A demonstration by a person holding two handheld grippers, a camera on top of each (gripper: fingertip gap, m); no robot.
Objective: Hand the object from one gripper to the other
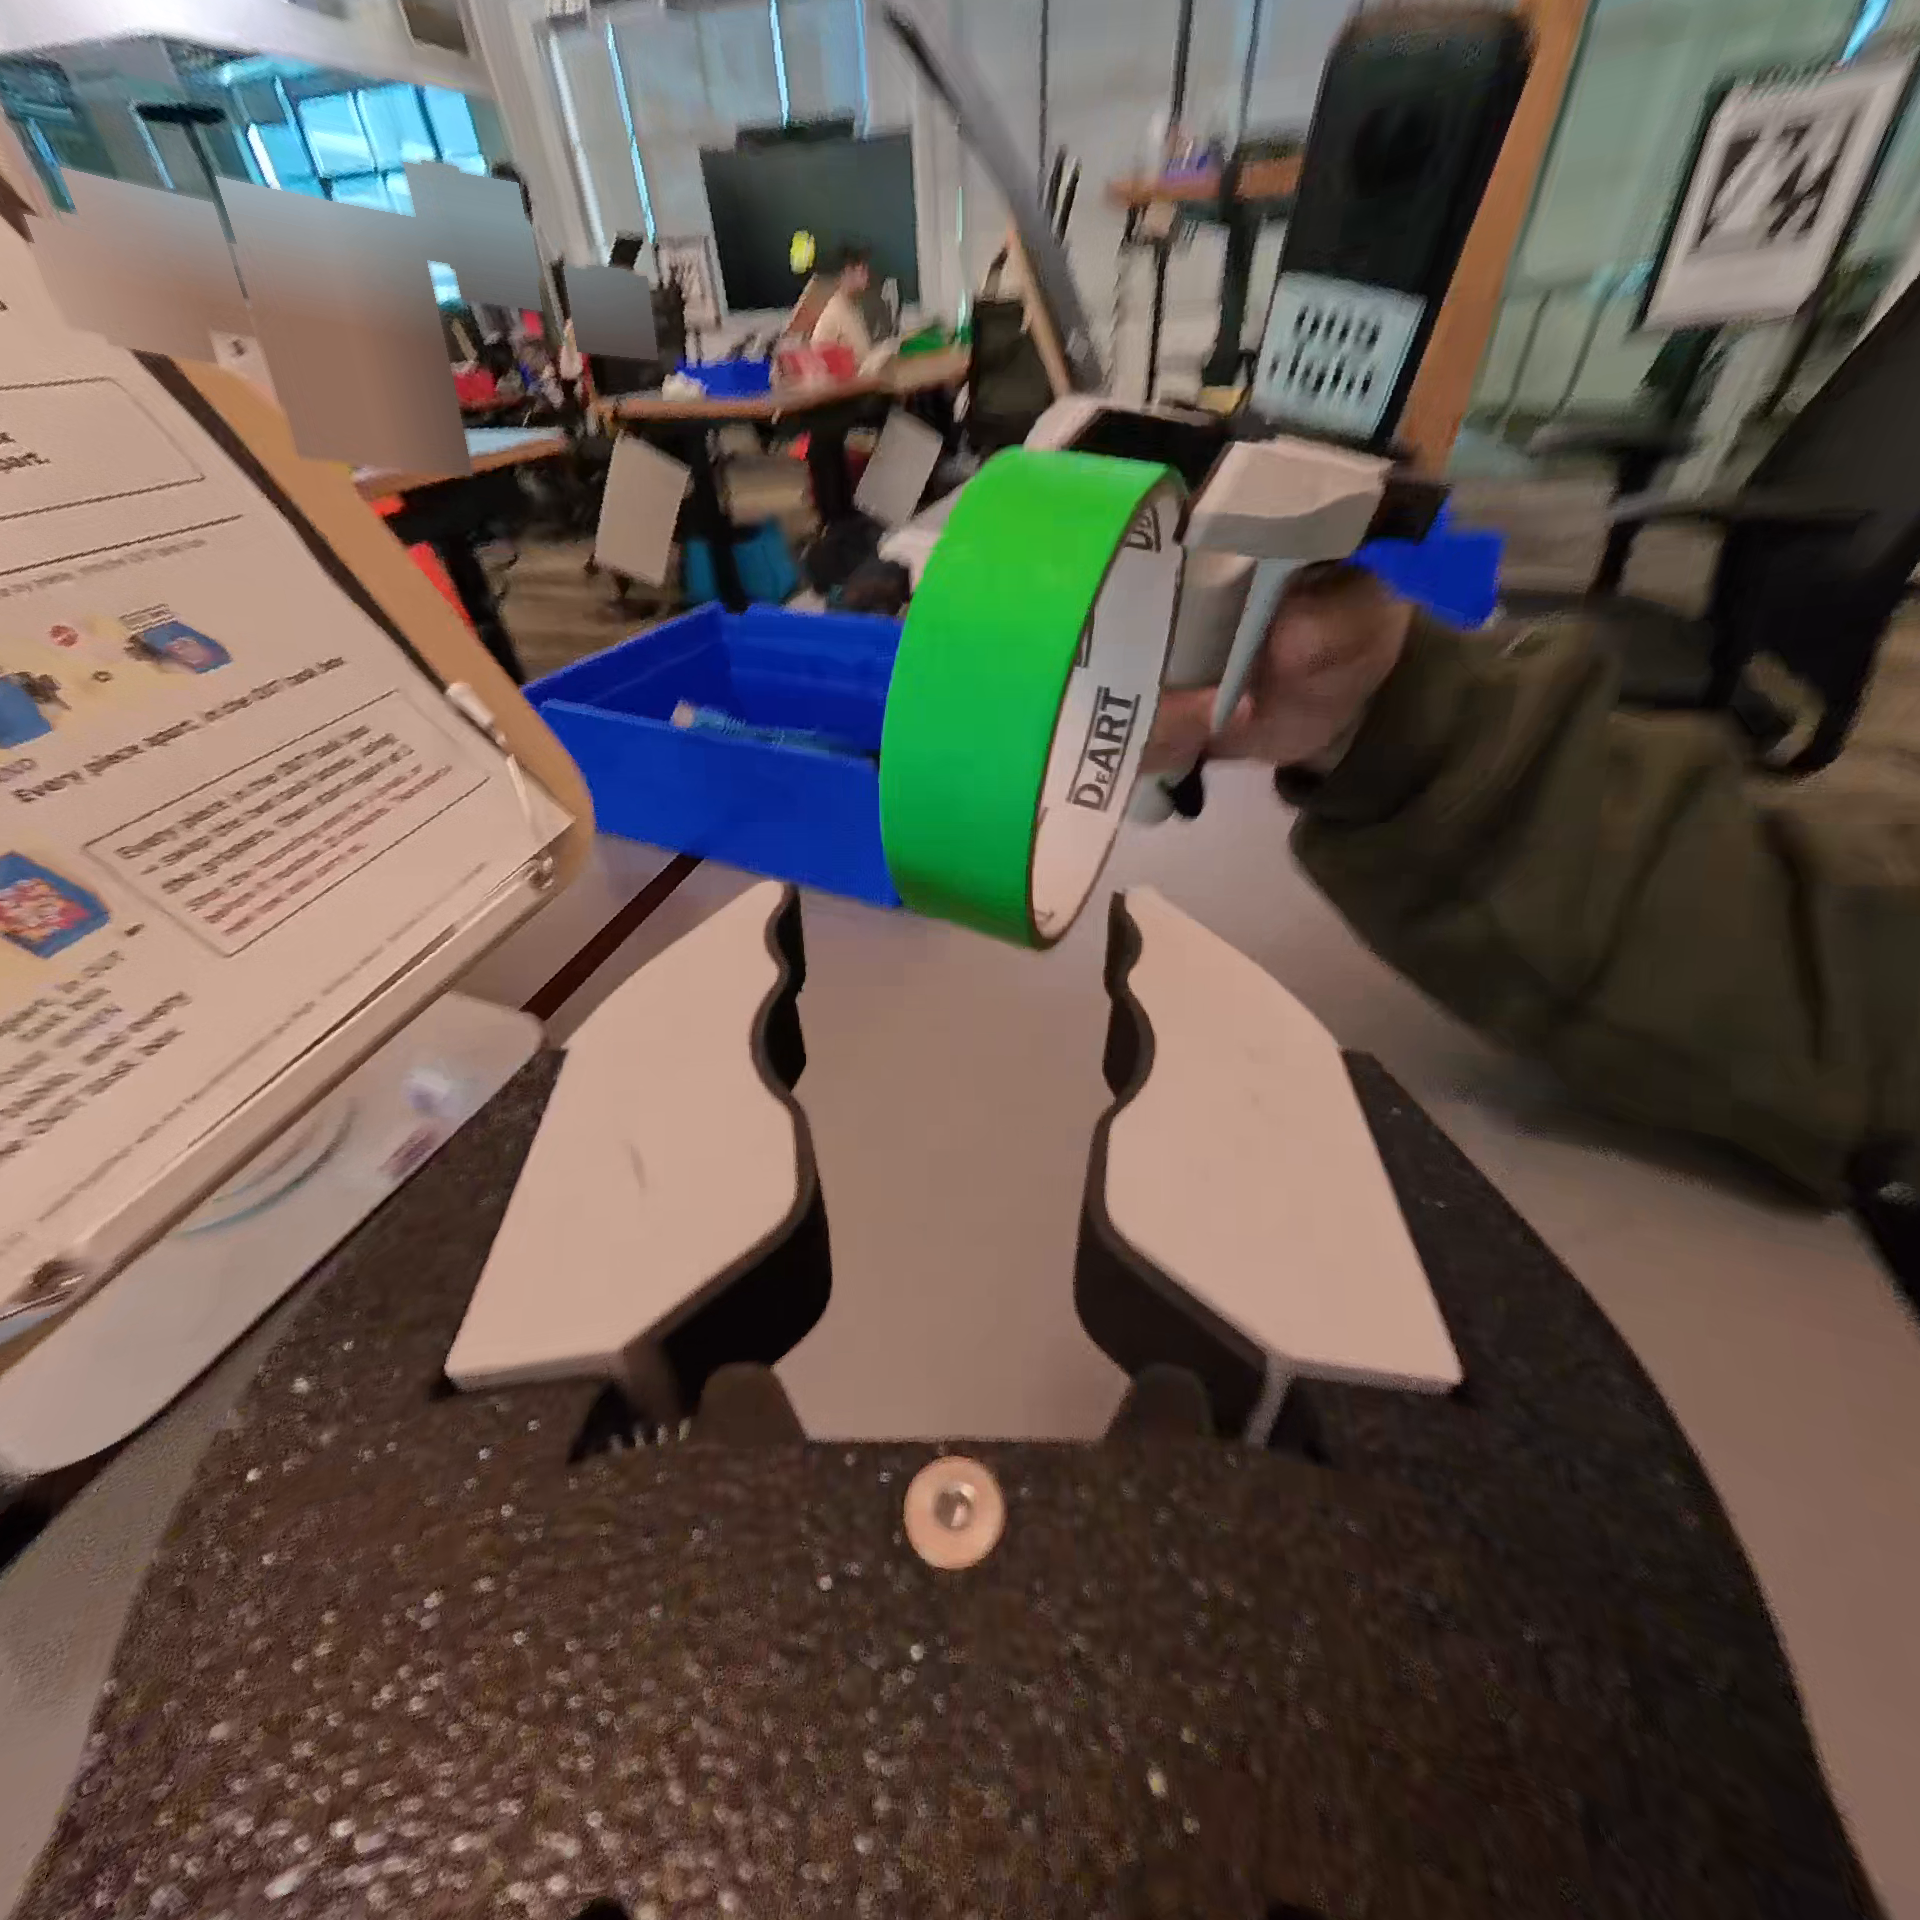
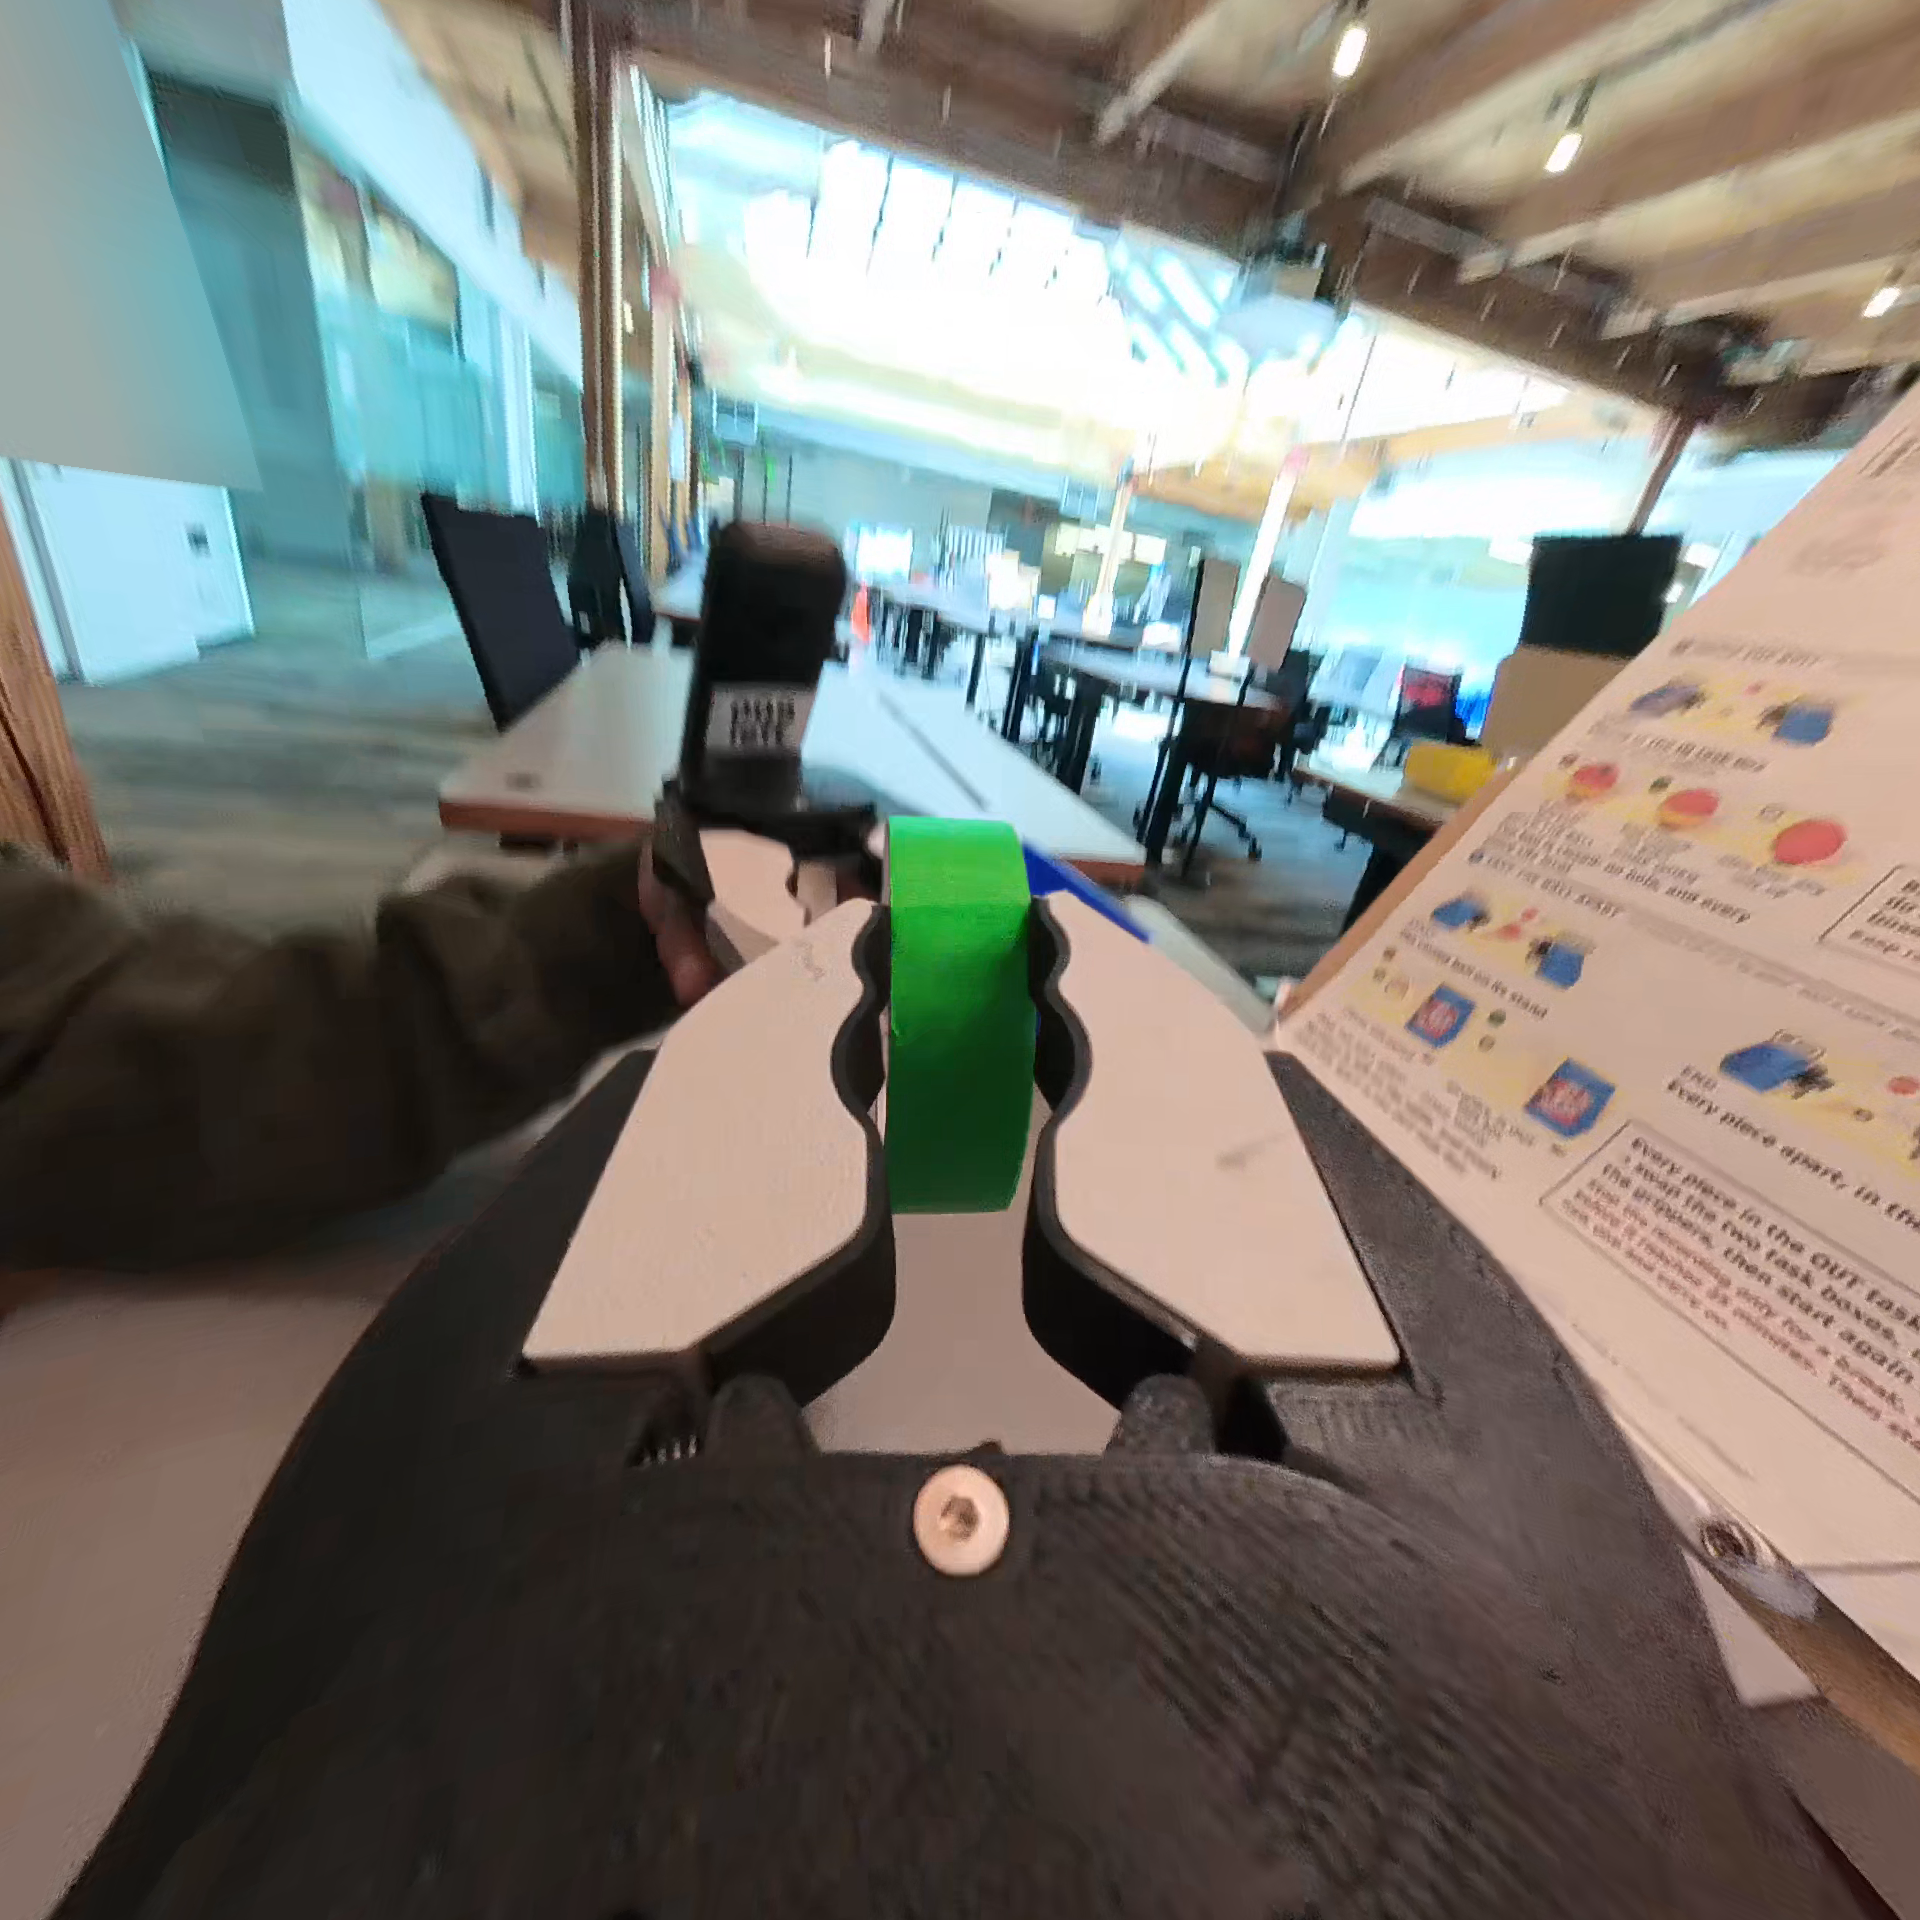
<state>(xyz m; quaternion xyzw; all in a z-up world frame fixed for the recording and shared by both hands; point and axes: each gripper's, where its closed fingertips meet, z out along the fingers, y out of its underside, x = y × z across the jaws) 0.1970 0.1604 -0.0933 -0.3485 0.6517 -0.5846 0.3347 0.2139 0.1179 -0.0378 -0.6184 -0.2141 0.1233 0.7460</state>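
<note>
Right hand-held gripper [image 2: 958,925] clamps green tape roll [image 2: 958,1013], core bearing black lettering.

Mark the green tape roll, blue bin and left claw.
green tape roll [image 1: 987,686], left wrist view, outer green band
blue bin [image 1: 727,790], left wrist view, front wall
left claw [image 1: 951,966], left wrist view, between fingertips

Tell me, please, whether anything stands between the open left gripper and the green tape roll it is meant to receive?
Nothing visible does. The left gripper is open and empty, and the green tape roll, clamped in the right gripper, hangs just beyond its fingertips. The blue bin lies behind, out of the path.
</note>
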